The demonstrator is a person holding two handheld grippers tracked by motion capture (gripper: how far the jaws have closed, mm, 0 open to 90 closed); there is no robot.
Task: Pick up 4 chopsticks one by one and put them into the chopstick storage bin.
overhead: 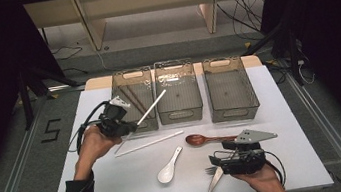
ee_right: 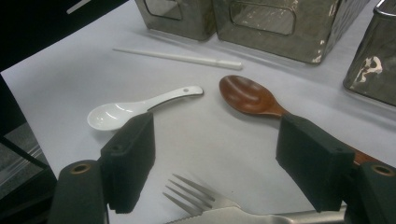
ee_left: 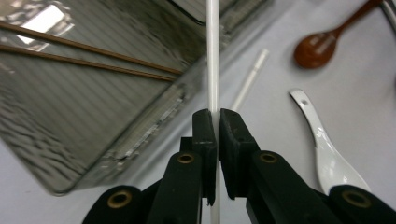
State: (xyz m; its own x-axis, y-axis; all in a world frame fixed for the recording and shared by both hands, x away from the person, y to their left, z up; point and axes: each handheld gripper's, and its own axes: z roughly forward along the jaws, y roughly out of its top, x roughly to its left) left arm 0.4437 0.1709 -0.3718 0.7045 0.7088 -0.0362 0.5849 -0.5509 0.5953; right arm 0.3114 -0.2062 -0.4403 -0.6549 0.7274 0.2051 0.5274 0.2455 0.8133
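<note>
Clamping one white chopstick (overhead: 151,107) in left gripper (overhead: 130,128) jaws, right gripper (overhead: 214,166) jaws apart, three bins (overhead: 174,65).

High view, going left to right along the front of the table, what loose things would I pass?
White chopstick → white ceramic spoon → fork → brown wooden spoon, whose handle runs right to the right claw.

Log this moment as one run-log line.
left gripper: shut on white chopstick, raised by left bin | right gripper: open above fork | second white chopstick: on table
</note>
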